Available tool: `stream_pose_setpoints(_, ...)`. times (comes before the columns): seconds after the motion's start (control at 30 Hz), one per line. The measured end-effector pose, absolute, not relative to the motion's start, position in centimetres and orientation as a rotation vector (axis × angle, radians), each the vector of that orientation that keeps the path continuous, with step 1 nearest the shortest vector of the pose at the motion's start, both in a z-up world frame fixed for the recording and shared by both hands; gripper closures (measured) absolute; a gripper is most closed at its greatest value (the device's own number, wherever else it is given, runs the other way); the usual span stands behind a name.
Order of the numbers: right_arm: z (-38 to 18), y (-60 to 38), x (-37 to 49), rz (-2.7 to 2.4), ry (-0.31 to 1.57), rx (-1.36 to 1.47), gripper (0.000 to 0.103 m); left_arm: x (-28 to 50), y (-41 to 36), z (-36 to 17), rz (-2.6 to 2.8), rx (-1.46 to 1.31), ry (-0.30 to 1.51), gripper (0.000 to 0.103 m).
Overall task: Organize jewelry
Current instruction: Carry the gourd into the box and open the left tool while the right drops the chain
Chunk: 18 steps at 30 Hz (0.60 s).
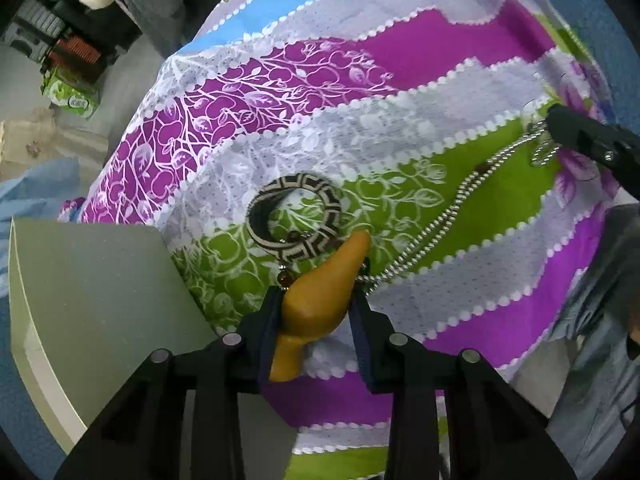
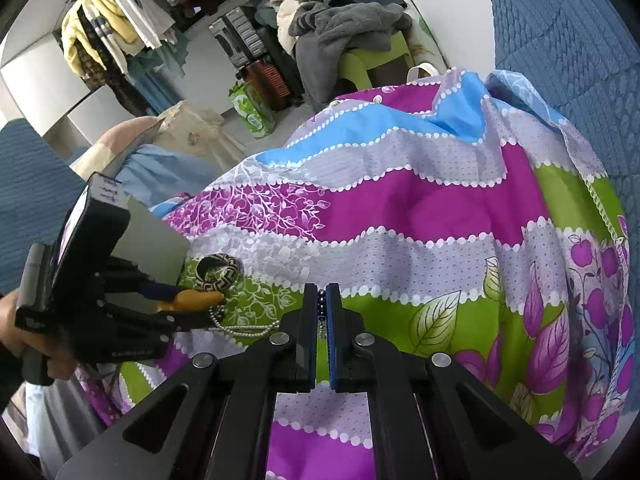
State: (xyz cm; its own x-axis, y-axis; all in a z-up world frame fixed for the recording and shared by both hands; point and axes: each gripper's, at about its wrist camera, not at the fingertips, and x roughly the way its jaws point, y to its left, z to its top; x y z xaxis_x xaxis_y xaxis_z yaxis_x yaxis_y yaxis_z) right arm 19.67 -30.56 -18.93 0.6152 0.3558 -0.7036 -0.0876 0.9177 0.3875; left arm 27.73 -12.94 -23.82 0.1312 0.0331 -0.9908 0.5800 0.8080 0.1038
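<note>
My left gripper (image 1: 316,300) is shut on an orange, bird-shaped pendant (image 1: 320,300), held just above the cloth; it also shows in the right wrist view (image 2: 196,300). A black-and-beige patterned bangle (image 1: 296,216) lies just beyond it on the cloth, also seen in the right wrist view (image 2: 218,272). A silver beaded necklace (image 1: 460,208) stretches from the pendant to my right gripper (image 1: 548,128), which is shut on its far end. In the right wrist view the right gripper (image 2: 321,292) pinches dark beads (image 2: 321,300) between its fingers.
A purple, green, blue and white patterned cloth (image 1: 400,60) covers the bed. A flat grey box lid (image 1: 100,288) lies at the left by the bangle. Blue quilt (image 2: 560,40) surrounds the cloth. Clothes, suitcases and a green bag (image 2: 252,112) stand beyond.
</note>
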Motion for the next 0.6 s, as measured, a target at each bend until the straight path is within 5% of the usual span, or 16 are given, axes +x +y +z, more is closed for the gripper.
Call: stream_pose_setpoints(0.6,-15.3,-26.1,16.5,0.278,0.883,0.280,0.101,21.2,-5.8,-16.8,-0.357,-0.119,1.265,0.070)
